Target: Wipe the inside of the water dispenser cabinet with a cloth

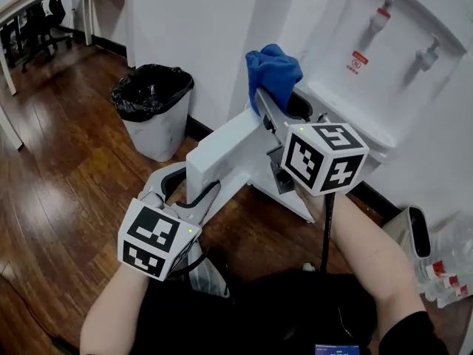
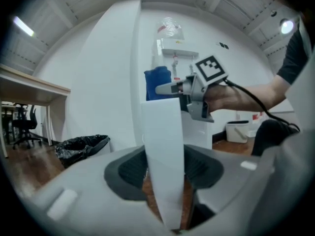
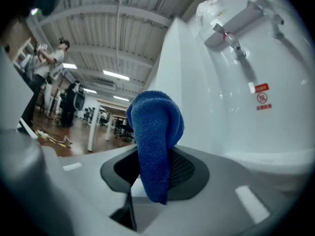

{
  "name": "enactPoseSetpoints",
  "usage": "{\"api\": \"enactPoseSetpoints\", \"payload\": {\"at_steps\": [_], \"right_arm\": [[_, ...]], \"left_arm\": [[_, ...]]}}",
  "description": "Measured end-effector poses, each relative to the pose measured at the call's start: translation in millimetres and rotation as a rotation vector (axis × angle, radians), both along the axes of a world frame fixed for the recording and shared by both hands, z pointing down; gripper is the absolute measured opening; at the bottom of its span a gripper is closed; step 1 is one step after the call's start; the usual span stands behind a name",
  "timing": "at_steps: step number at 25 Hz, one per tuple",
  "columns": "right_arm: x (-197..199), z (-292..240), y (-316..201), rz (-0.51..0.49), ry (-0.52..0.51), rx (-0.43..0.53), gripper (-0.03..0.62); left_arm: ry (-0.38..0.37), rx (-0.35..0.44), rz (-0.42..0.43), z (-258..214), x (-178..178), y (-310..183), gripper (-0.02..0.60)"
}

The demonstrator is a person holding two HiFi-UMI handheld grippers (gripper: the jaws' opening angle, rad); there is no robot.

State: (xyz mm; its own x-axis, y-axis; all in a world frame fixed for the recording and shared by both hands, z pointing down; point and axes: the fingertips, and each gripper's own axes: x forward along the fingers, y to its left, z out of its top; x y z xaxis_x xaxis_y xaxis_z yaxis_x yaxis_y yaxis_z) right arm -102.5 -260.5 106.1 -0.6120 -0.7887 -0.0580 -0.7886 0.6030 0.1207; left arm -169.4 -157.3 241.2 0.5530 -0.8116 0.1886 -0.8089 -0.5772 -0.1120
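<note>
The white water dispenser [image 1: 384, 58] stands at the upper right with its two taps [image 3: 229, 38] above a drip area. Its white cabinet door [image 1: 222, 154] is swung open toward me. My left gripper [image 1: 186, 189] is shut on the door's free edge [image 2: 165, 156], which runs upright between the pads. My right gripper [image 1: 270, 108] is shut on a blue cloth [image 1: 272, 72], held up in front of the dispenser above the door's top. The cloth [image 3: 155, 136] hangs folded over the jaws. The cabinet's inside is hidden behind the door and the right gripper.
A white bin with a black bag [image 1: 151, 106] stands left of the dispenser against the wall. A small white bin [image 1: 414, 231] and plastic bottles [image 1: 447, 272] sit at the right. The floor is dark wood, with a desk and chair [image 1: 37, 21] at the far left.
</note>
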Motion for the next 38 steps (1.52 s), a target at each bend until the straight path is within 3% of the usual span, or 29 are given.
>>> {"api": "enactPoseSetpoints", "payload": {"at_steps": [6,10,13,18,21,27,30,34,36,38], "right_arm": [[-82,-4,120,-0.38,-0.091,-0.06,0.13],[-95,-5,157,-0.507,-0.108,-0.057,0.13],[-68,-7,136,-0.433,-0.131,-0.021,0.13],[39,19,54,-0.076,-0.217,-0.067,0.127],[86,52,30,0.043,-0.184,-0.093,0.127],[115,148,-24,0.178,-0.112,-0.295,0.127],[125,153,-53,0.259,-0.151,-0.299,0.127],[100,129,-62,0.222,-0.194,-0.272,0.129],[72,119,-43,0.139,-0.145,-0.225,0.129],[39,111,-11,0.023,-0.081,-0.147,0.128]], "left_arm": [[-0.029,0.05,-0.019,-2,-6,0,0.229],[0.012,0.002,-0.007,-1,-5,3,0.236],[0.019,-0.015,-0.02,-2,-10,1,0.238],[0.038,-0.021,-0.066,-7,-31,-3,0.238],[0.065,-0.012,-0.09,-11,-44,-7,0.238],[0.078,-0.018,-0.126,-11,-51,-9,0.236],[0.069,-0.029,-0.134,-10,-53,-7,0.229],[0.038,-0.042,-0.059,-13,-52,4,0.213],[0.104,-0.055,0.026,-20,-46,15,0.213],[0.218,-0.038,0.103,-35,-44,21,0.213]]}}
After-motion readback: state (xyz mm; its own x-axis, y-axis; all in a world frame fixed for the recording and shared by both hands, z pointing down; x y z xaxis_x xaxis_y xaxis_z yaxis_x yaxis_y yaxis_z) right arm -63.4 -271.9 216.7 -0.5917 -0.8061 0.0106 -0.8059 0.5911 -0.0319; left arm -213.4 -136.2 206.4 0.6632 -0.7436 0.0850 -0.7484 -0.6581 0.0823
